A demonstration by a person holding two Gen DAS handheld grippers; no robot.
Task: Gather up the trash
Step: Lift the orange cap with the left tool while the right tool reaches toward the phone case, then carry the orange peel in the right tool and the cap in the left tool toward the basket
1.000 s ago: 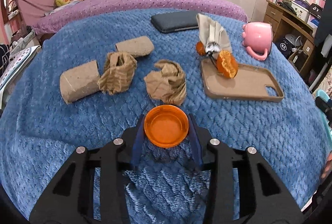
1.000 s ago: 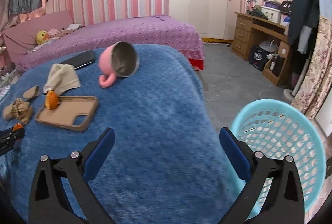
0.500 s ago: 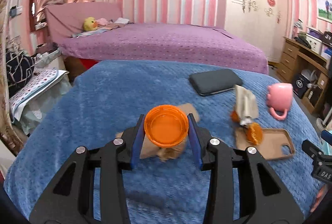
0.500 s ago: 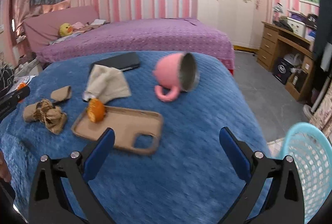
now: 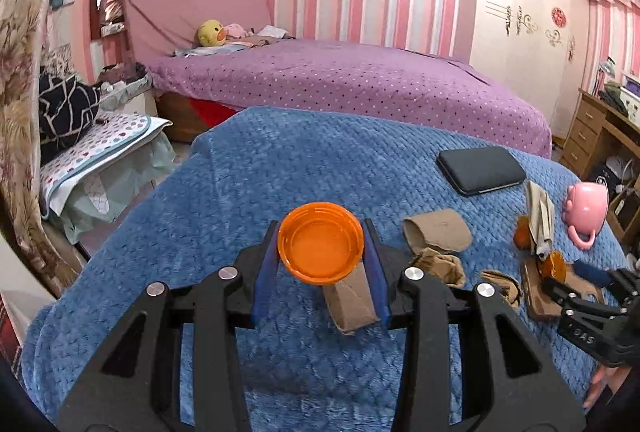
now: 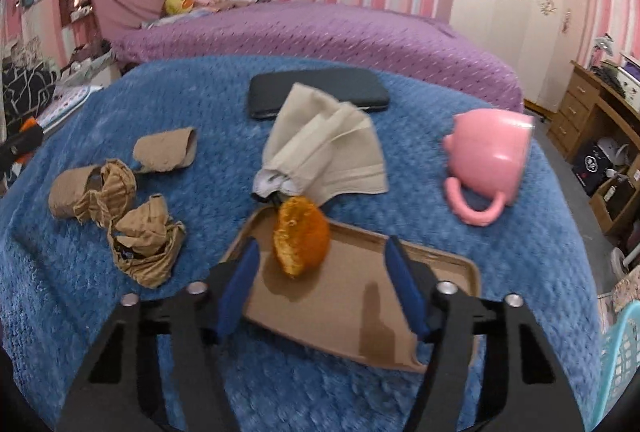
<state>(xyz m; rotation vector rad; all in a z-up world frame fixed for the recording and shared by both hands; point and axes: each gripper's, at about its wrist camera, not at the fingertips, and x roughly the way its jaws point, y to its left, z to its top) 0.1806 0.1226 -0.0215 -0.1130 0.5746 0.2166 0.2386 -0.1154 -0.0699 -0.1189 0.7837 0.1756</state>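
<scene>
My left gripper (image 5: 320, 232) is shut on an orange plastic lid (image 5: 320, 250), held above the blue blanket (image 5: 280, 172). The jaws of my right gripper (image 6: 323, 248) are closing around a piece of orange peel (image 6: 301, 240) that lies on a tan phone case (image 6: 360, 304); the blue pads (image 6: 240, 280) stand clear of the peel. To the left lie two crumpled brown papers (image 6: 144, 240) and two flattened cardboard tubes (image 6: 166, 152). The left wrist view has my right gripper (image 5: 588, 272) at its right edge, by the peel (image 5: 554, 264).
A beige folded napkin (image 6: 328, 148) lies just beyond the peel, with a black phone (image 6: 320, 92) behind it. A pink mug (image 6: 492, 156) lies on its side to the right. A light blue basket (image 6: 620, 360) stands off the bed at lower right. A purple bed (image 6: 320, 32) is behind.
My right gripper swung left from the basket to the phone case, and its jaws narrowed around the peel. My left gripper rose and swung left, still holding the lid.
</scene>
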